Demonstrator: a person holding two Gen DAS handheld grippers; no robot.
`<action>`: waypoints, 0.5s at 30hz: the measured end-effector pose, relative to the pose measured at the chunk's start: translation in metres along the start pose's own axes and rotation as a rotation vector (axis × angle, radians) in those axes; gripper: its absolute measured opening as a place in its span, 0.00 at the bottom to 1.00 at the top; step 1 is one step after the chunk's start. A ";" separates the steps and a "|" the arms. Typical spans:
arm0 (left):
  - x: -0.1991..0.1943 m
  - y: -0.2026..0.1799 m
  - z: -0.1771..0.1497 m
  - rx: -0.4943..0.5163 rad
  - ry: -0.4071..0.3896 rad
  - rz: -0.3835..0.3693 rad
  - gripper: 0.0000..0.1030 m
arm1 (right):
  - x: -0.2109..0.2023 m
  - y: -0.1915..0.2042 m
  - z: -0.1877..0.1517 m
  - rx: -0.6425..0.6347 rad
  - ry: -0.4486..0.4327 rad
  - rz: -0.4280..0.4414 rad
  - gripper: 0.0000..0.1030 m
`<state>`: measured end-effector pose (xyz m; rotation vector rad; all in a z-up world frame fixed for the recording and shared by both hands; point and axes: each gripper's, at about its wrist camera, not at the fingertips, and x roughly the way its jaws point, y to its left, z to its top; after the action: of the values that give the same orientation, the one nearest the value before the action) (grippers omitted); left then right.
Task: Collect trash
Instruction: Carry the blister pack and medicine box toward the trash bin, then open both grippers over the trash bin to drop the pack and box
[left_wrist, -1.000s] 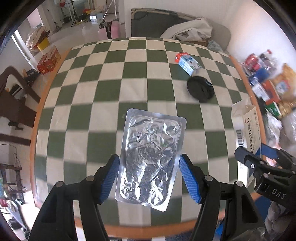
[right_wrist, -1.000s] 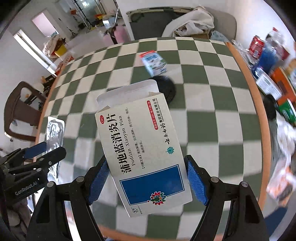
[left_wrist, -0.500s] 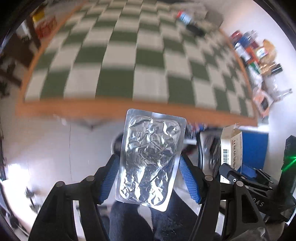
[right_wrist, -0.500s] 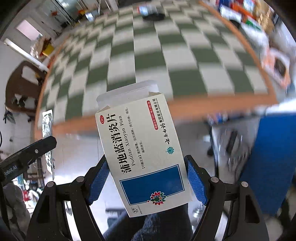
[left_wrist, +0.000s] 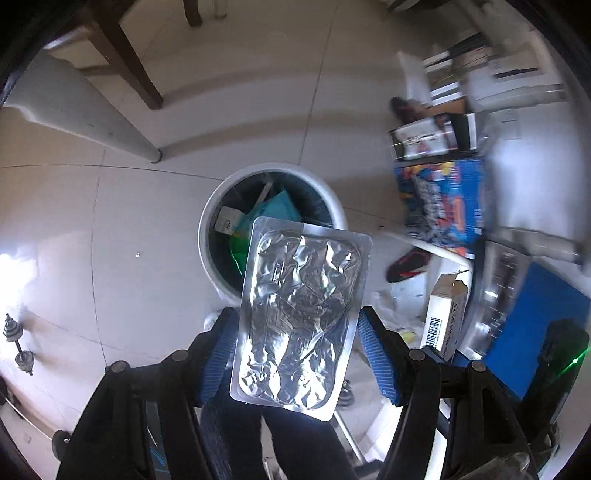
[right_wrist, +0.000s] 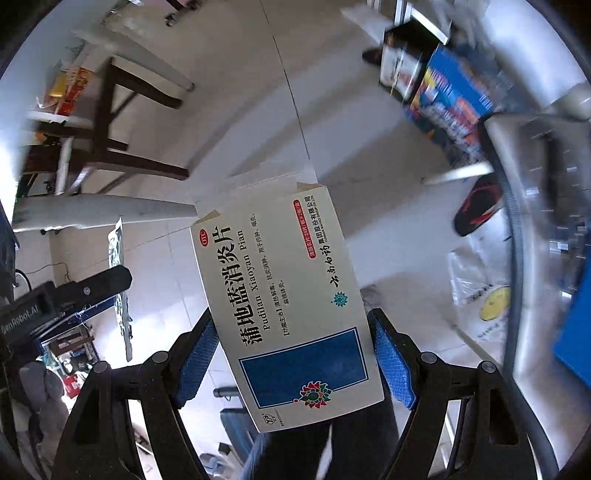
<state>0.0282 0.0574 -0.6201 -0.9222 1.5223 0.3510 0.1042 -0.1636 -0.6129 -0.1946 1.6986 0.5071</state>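
My left gripper (left_wrist: 297, 354) is shut on a silver foil blister pack (left_wrist: 301, 317) and holds it above a round white trash bin (left_wrist: 334, 201) on the floor; the bin holds a teal bag and other trash. My right gripper (right_wrist: 291, 360) is shut on a white and blue medicine box (right_wrist: 288, 306) with an open top flap. The box also shows at the right of the left wrist view (left_wrist: 445, 314). The blister pack shows edge-on at the left of the right wrist view (right_wrist: 120, 288), in the left gripper.
A dark wooden chair (right_wrist: 110, 147) and white table legs (left_wrist: 85, 107) stand on the tiled floor. Colourful boxes (left_wrist: 443, 199), a red and black slipper (left_wrist: 408, 264) and a white plastic bag (right_wrist: 480, 295) lie at the right. My dark trouser legs are below.
Both grippers have swung away from the checkered table and down toward the floor, each still holding its item. The trash bin has come into the left wrist view.
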 end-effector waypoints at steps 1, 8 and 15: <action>0.012 0.003 0.004 0.009 0.009 0.003 0.62 | 0.013 -0.002 0.005 0.003 0.004 0.001 0.79; 0.074 0.032 0.026 0.059 -0.007 0.121 0.88 | 0.137 0.000 0.038 -0.018 0.045 0.043 0.83; 0.067 0.049 0.019 0.062 -0.091 0.196 1.00 | 0.172 0.001 0.041 -0.060 0.021 -0.032 1.00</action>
<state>0.0117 0.0794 -0.7005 -0.7012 1.5343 0.4775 0.1064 -0.1183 -0.7842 -0.2711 1.6994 0.5339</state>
